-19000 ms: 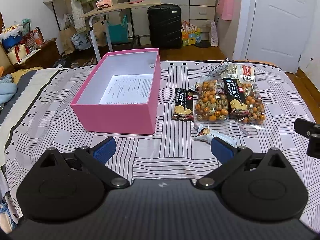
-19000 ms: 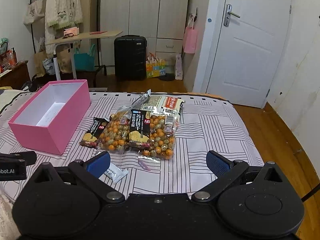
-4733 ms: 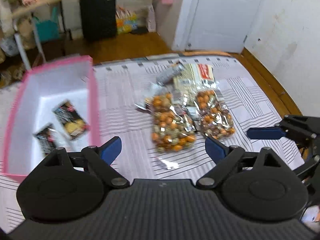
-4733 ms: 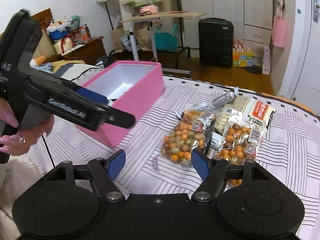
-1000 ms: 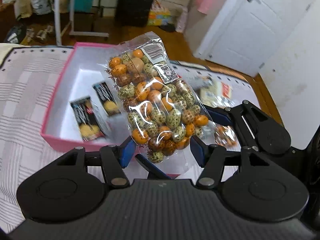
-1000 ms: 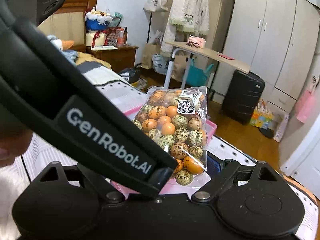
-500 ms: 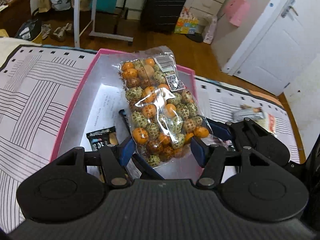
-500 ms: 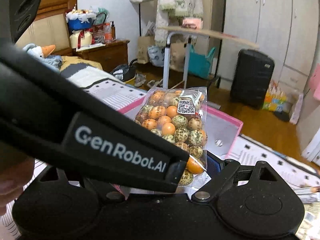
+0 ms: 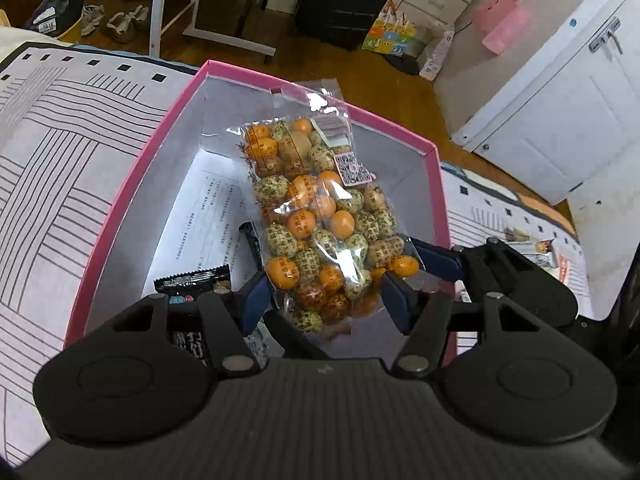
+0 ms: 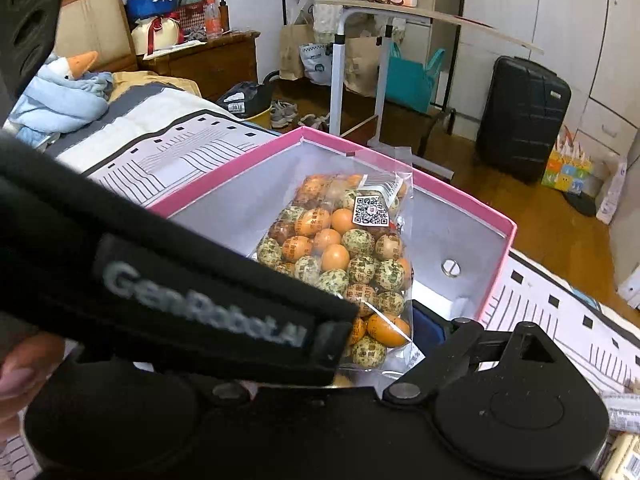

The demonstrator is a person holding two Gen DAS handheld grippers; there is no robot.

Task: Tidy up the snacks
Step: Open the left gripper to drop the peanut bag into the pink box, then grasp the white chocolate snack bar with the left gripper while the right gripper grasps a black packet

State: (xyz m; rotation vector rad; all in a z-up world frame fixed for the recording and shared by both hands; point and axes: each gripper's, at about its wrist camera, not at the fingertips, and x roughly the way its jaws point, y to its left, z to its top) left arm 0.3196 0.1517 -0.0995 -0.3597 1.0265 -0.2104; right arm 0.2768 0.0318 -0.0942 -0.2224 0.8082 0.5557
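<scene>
A clear bag of orange and green speckled candy balls (image 9: pixel 320 224) is held from its lower end by both grippers, above the open pink box (image 9: pixel 132 184). My left gripper (image 9: pixel 324 300) is shut on the bag's bottom. My right gripper (image 10: pixel 384 344) is shut on the same bag (image 10: pixel 344 256); its left finger is hidden behind the left gripper's body. Two dark snack packets (image 9: pixel 192 280) lie in the box. The box also shows in the right wrist view (image 10: pixel 496 248).
The box stands on a bed with a striped white cover (image 9: pixel 52 168). More snack packets (image 9: pixel 532 248) lie on the bed to the right. A suitcase (image 10: pixel 520 116), a folding table (image 10: pixel 400 16) and a door (image 9: pixel 568 92) are beyond the bed.
Both grippers have carried the candy bag forward and lower over the pink box. The bag now hangs inside the box's outline, closer to its floor.
</scene>
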